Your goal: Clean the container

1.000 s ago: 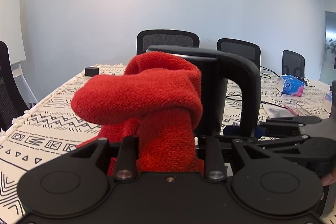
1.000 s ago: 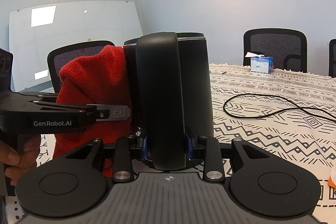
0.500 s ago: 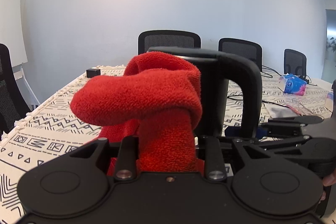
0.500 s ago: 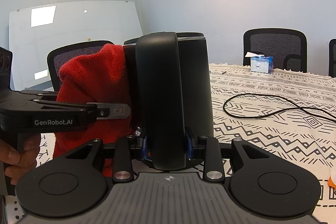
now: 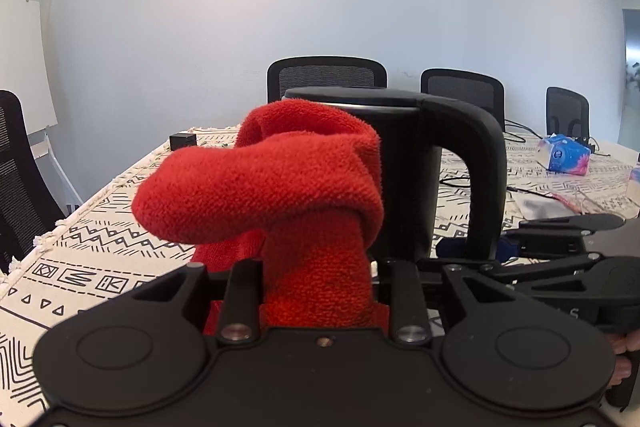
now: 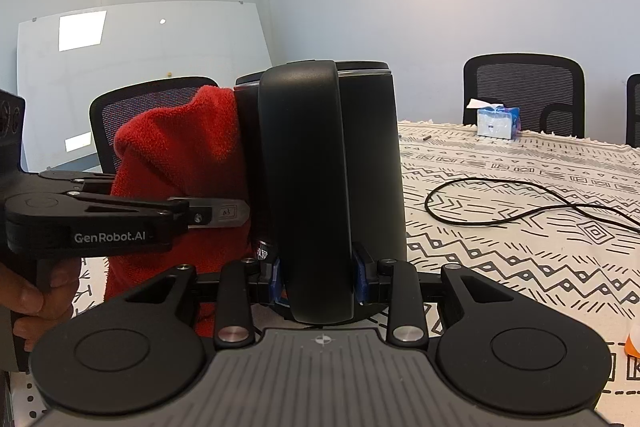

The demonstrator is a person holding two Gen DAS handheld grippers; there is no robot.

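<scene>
Black kettle (image 6: 360,163) upright on patterned tablecloth (image 6: 520,227), handle (image 6: 316,187) clamped by right gripper (image 6: 318,277); red cloth (image 5: 280,187), pinched in left gripper (image 5: 320,279), pressed against its side: hard rubbing could tip the kettle.

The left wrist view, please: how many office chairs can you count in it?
4: one at the left edge, one behind the black kettle, one right of its handle, one further right. Others may be hidden.
</scene>
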